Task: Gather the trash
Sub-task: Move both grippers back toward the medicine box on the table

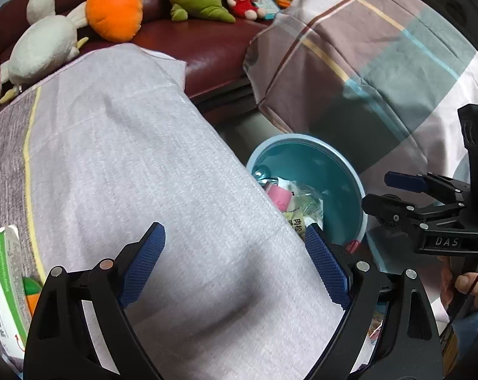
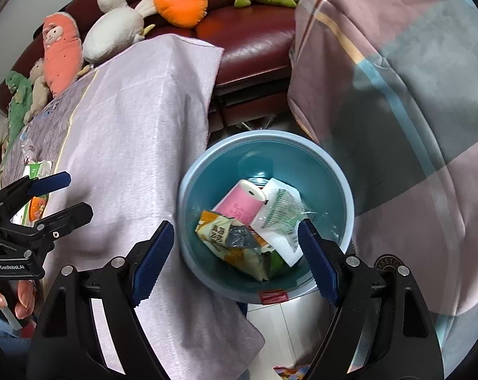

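Both tongs are released and empty, the right tongs hanging over the blue bin where a pink carton and wrappers lie, the left tongs above the cloth-covered tabletop near what looks like a green-and-white box

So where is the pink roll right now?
In the right wrist view, the pink roll lies inside the blue bin, beside a white wrapper and above a yellow packet.

Soft even indoor light, glare on sofa leather, fisheye bending, dark vignetted corners
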